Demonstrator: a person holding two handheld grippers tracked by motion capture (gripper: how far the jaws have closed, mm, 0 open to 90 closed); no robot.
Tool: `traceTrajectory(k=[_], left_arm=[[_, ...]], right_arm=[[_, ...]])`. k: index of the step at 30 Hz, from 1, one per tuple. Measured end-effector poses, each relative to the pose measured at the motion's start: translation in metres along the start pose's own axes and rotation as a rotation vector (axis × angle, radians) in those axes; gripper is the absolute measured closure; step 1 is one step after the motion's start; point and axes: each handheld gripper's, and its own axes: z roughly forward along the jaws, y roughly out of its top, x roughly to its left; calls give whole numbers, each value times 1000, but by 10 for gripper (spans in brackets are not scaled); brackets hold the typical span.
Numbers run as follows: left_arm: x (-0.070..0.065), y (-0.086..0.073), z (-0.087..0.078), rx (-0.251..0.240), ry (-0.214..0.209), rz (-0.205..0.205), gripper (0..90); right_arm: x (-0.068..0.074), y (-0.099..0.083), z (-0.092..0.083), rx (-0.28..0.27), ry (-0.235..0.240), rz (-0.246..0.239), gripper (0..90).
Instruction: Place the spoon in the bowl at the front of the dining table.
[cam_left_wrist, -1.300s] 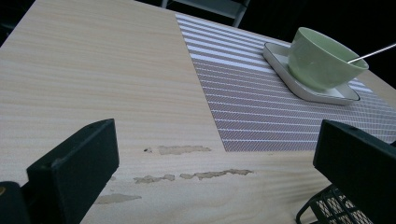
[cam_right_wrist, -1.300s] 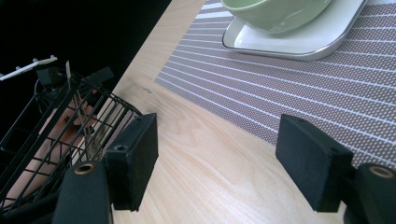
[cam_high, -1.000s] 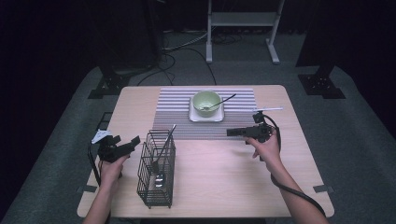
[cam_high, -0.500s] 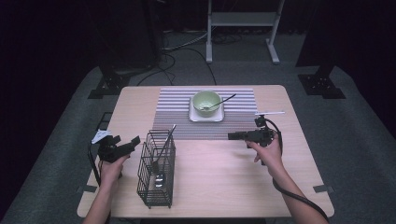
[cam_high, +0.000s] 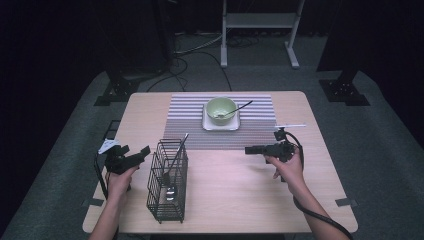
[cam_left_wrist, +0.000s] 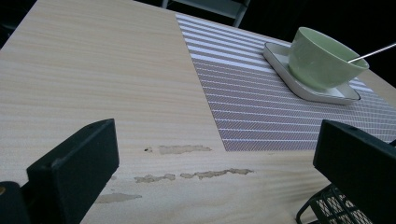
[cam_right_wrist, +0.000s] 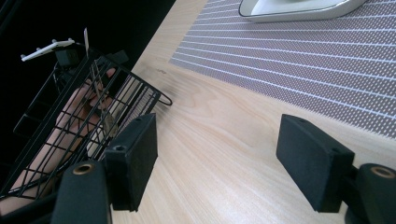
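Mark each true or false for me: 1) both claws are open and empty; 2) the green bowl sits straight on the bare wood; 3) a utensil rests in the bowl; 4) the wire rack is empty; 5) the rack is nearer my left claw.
1) True: the left claw and the right claw both gape with nothing between the jaws.
2) False: the bowl sits on a white plate on the striped mat.
3) True: a utensil leans out over its rim.
4) False: the rack holds a spoon.
5) True.
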Motion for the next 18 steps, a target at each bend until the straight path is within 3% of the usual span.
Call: traceTrajectory(k=[18], left_arm=[[-1, 0, 0, 1, -1, 0, 0]], right_arm=[[3, -16, -4, 0, 20, -2, 282]])
